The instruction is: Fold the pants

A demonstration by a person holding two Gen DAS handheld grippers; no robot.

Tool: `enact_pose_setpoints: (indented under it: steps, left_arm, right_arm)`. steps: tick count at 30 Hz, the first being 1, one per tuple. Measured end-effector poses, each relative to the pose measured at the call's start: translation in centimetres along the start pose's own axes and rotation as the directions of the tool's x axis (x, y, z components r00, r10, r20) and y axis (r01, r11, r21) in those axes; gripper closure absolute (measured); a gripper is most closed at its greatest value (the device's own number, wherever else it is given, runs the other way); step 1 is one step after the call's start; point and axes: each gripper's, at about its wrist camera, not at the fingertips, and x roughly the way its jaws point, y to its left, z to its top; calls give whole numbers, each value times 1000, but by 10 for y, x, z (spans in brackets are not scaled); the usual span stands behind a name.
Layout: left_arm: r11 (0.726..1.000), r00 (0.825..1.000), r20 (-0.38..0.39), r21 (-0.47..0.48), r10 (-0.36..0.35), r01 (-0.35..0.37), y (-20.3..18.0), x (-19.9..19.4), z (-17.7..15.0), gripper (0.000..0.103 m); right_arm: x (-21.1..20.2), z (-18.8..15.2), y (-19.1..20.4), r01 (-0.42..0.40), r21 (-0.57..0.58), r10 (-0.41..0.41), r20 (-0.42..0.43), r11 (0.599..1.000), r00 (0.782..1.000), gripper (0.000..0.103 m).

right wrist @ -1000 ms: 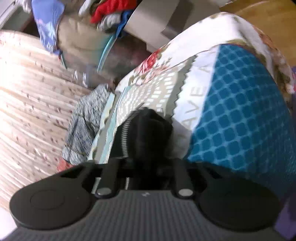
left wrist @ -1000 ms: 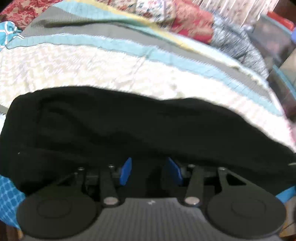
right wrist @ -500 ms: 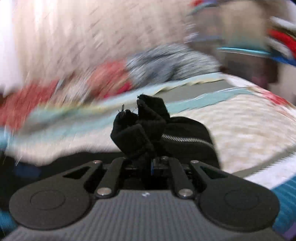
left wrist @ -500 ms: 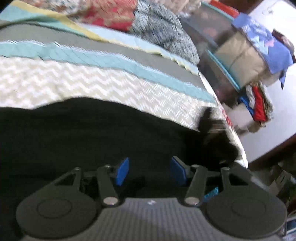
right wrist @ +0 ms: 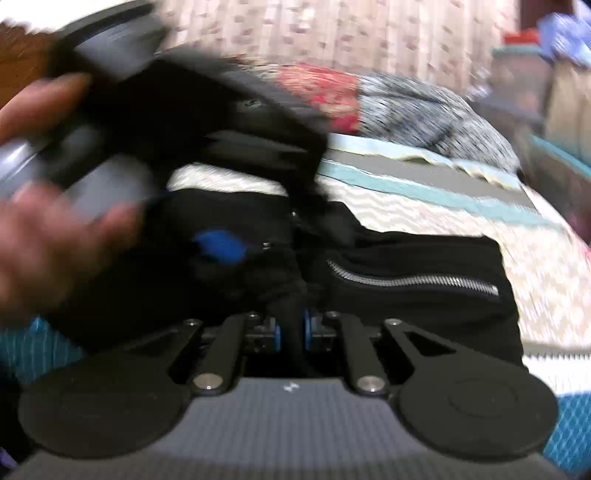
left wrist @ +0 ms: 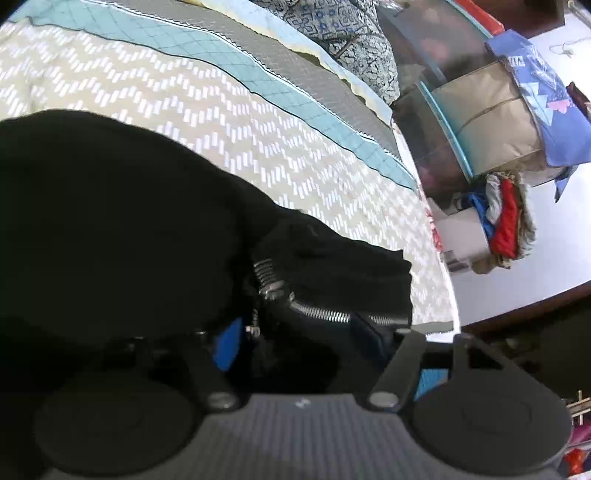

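Black pants point(left wrist: 110, 221) lie across the bed, their zippered end point(left wrist: 317, 312) folded on top near the bed's right edge. My left gripper point(left wrist: 301, 339) sits low over that end. Its jaws are opening, and the cloth lies loose between the blue pads. In the right wrist view the pants point(right wrist: 424, 302) show a silver zipper point(right wrist: 410, 282). My right gripper point(right wrist: 291, 328) pinches a bunched strip of black cloth, with its jaws starting to open. A hand point(right wrist: 48, 229) holds the left gripper at upper left, and one blue pad point(right wrist: 218, 245) of it rests on the pants.
A chevron quilt point(left wrist: 221, 122) with teal and grey bands covers the bed. Patterned bedding point(left wrist: 351, 48) lies at the far side. Beyond the bed's right edge stand stacked storage bags point(left wrist: 491, 122) and a clothes pile point(left wrist: 502, 221). A curtain point(right wrist: 332, 33) hangs behind.
The left gripper swung right along the pants to the zippered end and its jaws widened. The right gripper rolled upright and brought its pinched end onto the pants beside the left gripper.
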Motion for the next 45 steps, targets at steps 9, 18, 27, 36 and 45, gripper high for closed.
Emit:
enact_pose_setpoints:
  steps: [9,18,27,36,45]
  left_arm:
    - [974,959,223,104,172,-199,-3,-22,-19,87]
    - [956,941,224,89,254,-280,14,-18,-29,64]
    - [970,956,212,90,204,-227,23,-79,-40,57]
    - [972,904,358,-107,234,-209,114,-236,-90,47]
    - [886,781,479,-418,401,-199,206,-320,-116,14]
  right_arm:
    - [-22,-1,-27,-51,79,49,29,996,998,67]
    - [-19,-35,-125,92,504,-65,-71,859,995,69]
    - [-45,-30,-121,72,553,-82,-6,830,997,65]
    - [-43,-7,-79,-95,527,56,89,844,994,62]
    - [16,54,40,-324,388,339,31,863,940,85]
